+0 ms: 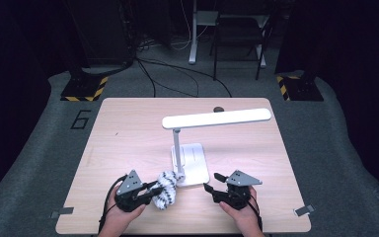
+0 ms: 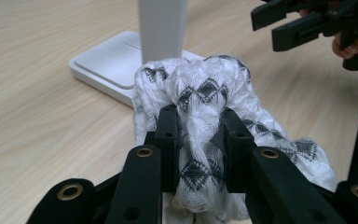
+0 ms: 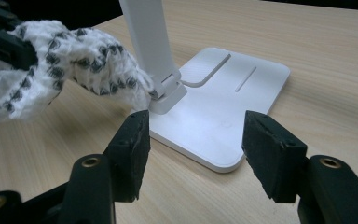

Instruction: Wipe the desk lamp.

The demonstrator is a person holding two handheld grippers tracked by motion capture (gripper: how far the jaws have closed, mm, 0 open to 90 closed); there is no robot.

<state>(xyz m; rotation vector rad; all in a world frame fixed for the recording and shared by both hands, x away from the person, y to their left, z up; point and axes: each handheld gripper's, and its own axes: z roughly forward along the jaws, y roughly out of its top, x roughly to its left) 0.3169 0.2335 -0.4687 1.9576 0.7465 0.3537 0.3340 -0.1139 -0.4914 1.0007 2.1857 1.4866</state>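
My left gripper [image 2: 198, 135] pinches the patterned cloth [image 2: 205, 93] against the lamp's post [image 2: 162, 28]. My right gripper [image 3: 193, 149] (jaws spread, empty) faces the lamp base [image 3: 223, 107], just ahead.

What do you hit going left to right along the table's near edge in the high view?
Left clip → left gripper → cloth, clamped in its jaws → lamp base → right gripper, jaws open → right clip.
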